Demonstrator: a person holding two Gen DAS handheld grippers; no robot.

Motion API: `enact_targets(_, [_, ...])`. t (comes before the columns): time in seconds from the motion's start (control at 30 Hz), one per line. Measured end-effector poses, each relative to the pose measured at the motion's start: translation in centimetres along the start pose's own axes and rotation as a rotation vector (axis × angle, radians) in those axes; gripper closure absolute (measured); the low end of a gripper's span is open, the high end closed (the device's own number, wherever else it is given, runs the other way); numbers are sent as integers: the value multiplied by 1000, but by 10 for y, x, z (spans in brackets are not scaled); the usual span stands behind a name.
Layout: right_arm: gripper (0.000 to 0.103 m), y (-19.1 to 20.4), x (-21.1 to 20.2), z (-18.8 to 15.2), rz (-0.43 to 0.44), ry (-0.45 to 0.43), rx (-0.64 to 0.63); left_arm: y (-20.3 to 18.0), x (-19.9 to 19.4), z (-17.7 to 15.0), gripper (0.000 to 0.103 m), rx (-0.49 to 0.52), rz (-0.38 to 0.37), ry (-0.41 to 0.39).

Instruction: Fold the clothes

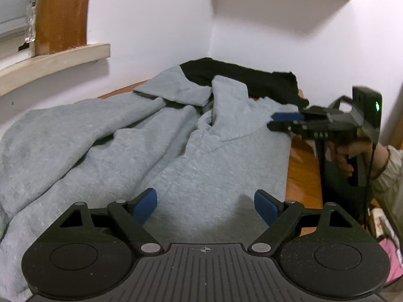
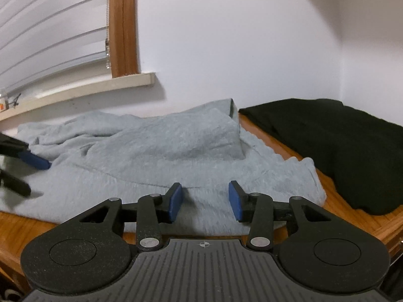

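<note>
A pale grey fleece hoodie [image 1: 141, 151] lies rumpled across the wooden worktop [image 2: 352, 216], folded black garment [image 2: 335, 148] at its two o'clock. Left gripper [image 1: 205, 207] hovers wide open over it, empty; right gripper [image 2: 204, 201] part-open at its edge, gripping nothing.

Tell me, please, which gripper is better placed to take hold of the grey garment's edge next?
Probably the right gripper: its open jaws sit low at the grey garment's near edge by the bare wooden table. The left gripper, also open, faces flat mid-cloth with no edge between its jaws.
</note>
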State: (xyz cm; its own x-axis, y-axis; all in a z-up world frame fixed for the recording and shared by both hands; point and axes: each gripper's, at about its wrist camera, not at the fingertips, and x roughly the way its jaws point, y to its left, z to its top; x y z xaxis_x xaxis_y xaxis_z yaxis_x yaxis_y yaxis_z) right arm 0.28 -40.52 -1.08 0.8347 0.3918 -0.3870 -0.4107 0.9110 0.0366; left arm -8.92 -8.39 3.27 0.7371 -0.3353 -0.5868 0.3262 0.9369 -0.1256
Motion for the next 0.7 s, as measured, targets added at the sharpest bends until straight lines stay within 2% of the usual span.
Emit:
enact_targets(0.2, [60, -2, 1, -5, 14, -28, 0, 30, -30, 25, 16, -38, 65, -68])
enact_targets(0.33, [60, -1, 0, -9, 8, -48, -2, 61, -32, 41, 17, -10, 151, -25])
enact_targets(0.4, [60, -1, -1, -11, 4, -60, 0, 77, -22, 45, 28, -18, 160, 26])
enact_targets(0.47, [60, 0, -1, -13, -1, -72, 2, 91, -10, 47, 47, -30, 158, 78])
enact_targets(0.6, [60, 2, -2, -15, -10, -86, 1, 93, 7, 45, 50, 31, 159, 93])
enact_targets(0.63, [60, 2, -2, -15, -10, -87, 1, 92, 10, 44, 56, 49, 175, 96])
enact_targets(0.67, [60, 2, -2, -16, -10, -88, 0, 92, 13, 42, 81, 66, 191, 98])
enact_targets(0.7, [60, 2, -2, -16, -9, -89, 0, 92, 15, 41, 97, 84, 207, 100])
